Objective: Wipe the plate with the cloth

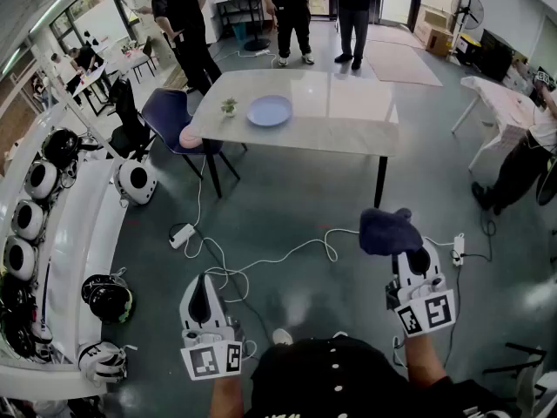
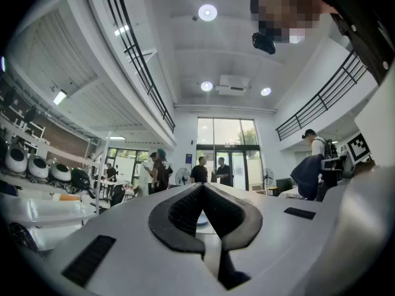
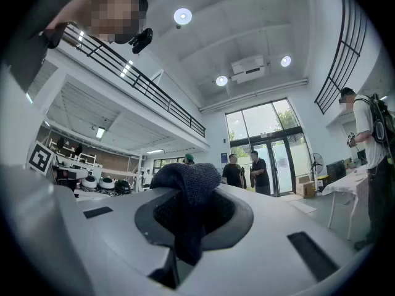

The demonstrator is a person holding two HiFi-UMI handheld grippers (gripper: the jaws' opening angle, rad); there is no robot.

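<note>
The place looks like a lab or workshop in a tall open hall. A mezzanine railing [image 2: 139, 60] runs overhead and glass doors [image 2: 225, 150] face outside. A white shelf [image 1: 65, 225] holds rows of helmets [image 1: 110, 301]. Cables [image 1: 287, 252] and a power strip [image 1: 181, 235] trail over the grey floor [image 1: 287, 198]. People [image 1: 291, 11] stand beyond a table [image 1: 348, 120].

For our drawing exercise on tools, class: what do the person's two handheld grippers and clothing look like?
The left gripper and right gripper are alike: smooth white-grey shells, black ribbed jaw pads, and a white cube with black square markers at the rear of each. The person wears a black top with small white buttons.
</note>
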